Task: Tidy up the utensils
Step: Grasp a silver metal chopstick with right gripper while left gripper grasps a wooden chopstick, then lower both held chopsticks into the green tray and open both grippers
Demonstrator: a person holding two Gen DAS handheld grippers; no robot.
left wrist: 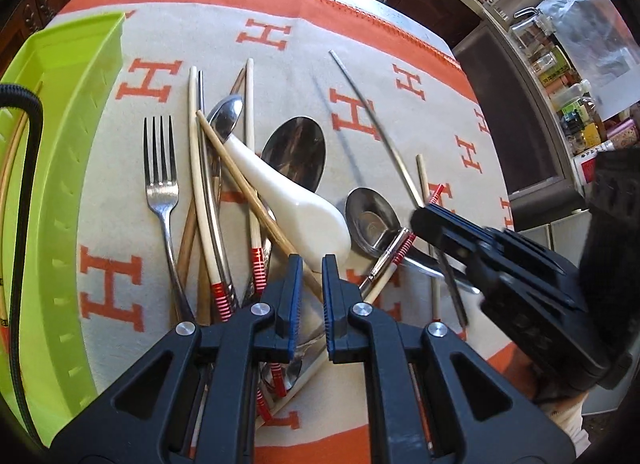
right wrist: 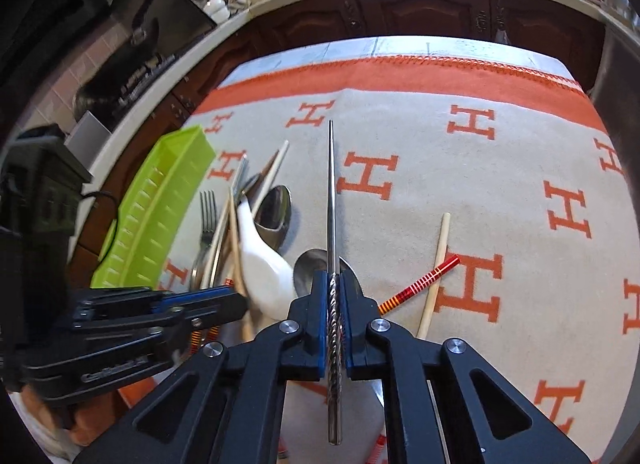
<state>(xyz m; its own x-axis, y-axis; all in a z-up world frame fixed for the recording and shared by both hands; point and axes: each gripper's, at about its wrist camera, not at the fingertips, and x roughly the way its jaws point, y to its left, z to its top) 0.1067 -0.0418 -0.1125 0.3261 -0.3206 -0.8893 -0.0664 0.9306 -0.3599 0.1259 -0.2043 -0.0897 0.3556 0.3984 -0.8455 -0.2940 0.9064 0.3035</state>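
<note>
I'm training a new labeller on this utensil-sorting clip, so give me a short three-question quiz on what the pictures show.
1. True or false: the right gripper has its jaws closed on a metal chopstick.
2. What colour is the slotted tray beside the pile? A) lime green B) blue C) white
3. Fill in: the number of forks lying on the patterned cloth is ____.

Key: 1 true; 2 A; 3 one.
</note>
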